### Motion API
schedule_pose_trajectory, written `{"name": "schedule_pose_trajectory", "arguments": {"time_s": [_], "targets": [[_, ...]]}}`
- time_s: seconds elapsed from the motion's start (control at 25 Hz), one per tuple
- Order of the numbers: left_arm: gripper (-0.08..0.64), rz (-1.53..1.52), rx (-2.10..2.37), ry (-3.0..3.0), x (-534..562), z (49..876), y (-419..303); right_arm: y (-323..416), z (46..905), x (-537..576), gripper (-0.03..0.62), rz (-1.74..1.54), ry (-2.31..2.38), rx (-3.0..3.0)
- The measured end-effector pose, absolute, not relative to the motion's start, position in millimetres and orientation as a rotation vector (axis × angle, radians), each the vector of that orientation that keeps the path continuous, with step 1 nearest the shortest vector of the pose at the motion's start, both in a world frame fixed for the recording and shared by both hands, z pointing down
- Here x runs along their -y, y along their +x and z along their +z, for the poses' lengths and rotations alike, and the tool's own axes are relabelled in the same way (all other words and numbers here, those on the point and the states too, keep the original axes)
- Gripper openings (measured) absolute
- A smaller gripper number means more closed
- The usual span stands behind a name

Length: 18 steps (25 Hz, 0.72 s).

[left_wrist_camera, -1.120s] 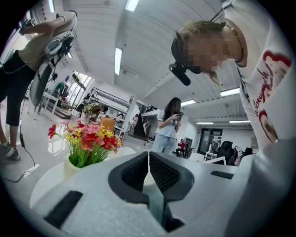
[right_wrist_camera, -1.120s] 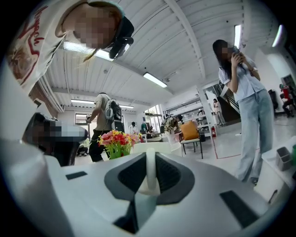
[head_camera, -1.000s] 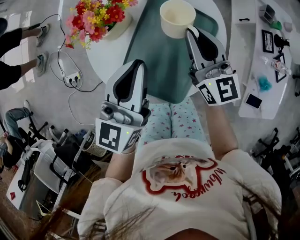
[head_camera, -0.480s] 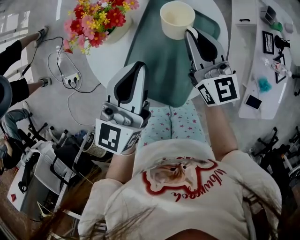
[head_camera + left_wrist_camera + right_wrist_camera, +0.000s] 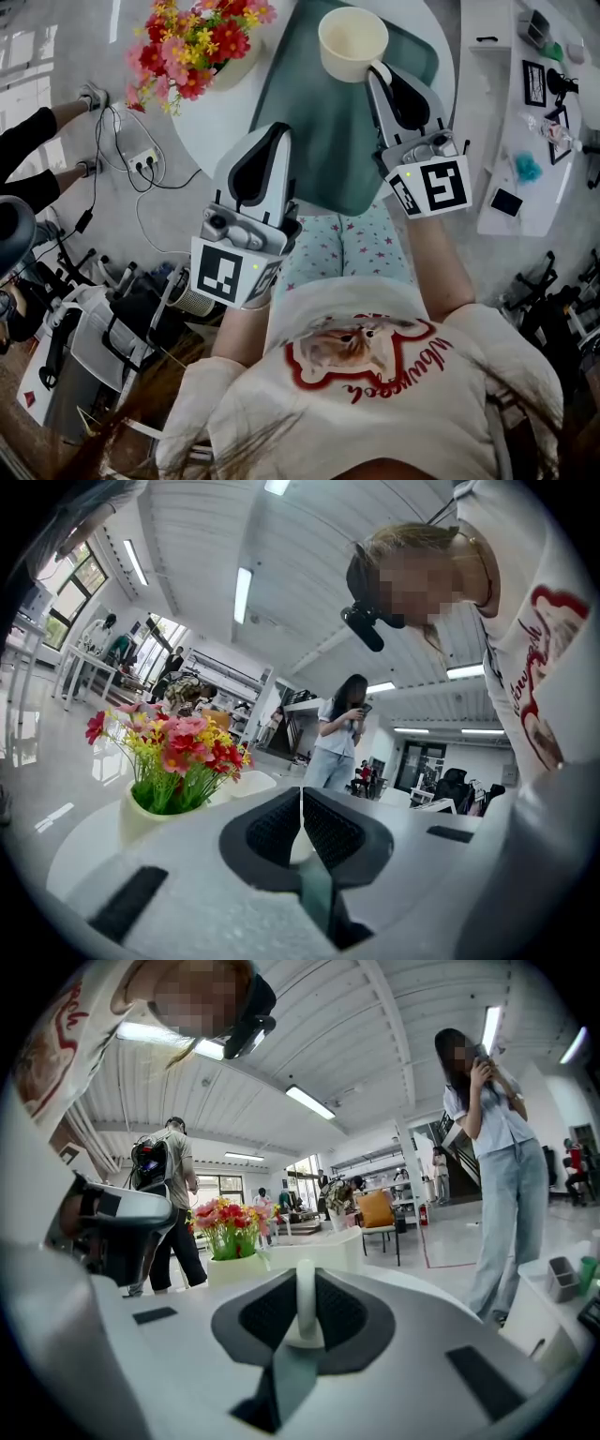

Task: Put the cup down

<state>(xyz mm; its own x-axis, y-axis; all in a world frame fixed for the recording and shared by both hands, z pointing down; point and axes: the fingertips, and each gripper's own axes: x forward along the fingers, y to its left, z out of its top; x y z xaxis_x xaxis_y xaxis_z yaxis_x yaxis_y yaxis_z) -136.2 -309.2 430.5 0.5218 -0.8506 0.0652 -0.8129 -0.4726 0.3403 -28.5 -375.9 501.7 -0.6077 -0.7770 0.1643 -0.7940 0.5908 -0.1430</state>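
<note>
The cream cup [image 5: 352, 42] is at the far end of the teal mat [image 5: 314, 122] on the round white table [image 5: 211, 108]. My right gripper [image 5: 378, 73] is shut on the cup's handle. In the right gripper view the white handle [image 5: 305, 1299] stands upright between the jaws, with the cup's body [image 5: 314, 1249] just beyond. My left gripper [image 5: 273, 129] hovers over the mat's near left edge, shut and holding nothing. The left gripper view shows its jaws pressed together [image 5: 301, 801].
A white vase of red, pink and yellow flowers [image 5: 192, 42] stands on the table left of the mat. A white side table [image 5: 525, 122] with small items is at the right. A power strip with cables [image 5: 142, 156] lies on the floor at left. A person [image 5: 492, 1138] stands beyond the table.
My right gripper and the cup have shifted slightly to the left. The left gripper has stayed put. A person at the left edge has moved.
</note>
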Motion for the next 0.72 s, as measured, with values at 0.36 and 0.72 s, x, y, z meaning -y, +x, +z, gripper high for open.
{"name": "schedule_pose_trajectory", "arguments": {"time_s": [0.36,0.72], "targets": [[0.021,-0.152,1.379,2.443,305,428,-135,-30,510,365,0.060,0.309,1.320,2.669],[0.021,-0.126,1.390,2.459,299,432,-139,-34,516,359,0.060,0.343,1.322,2.626]]}}
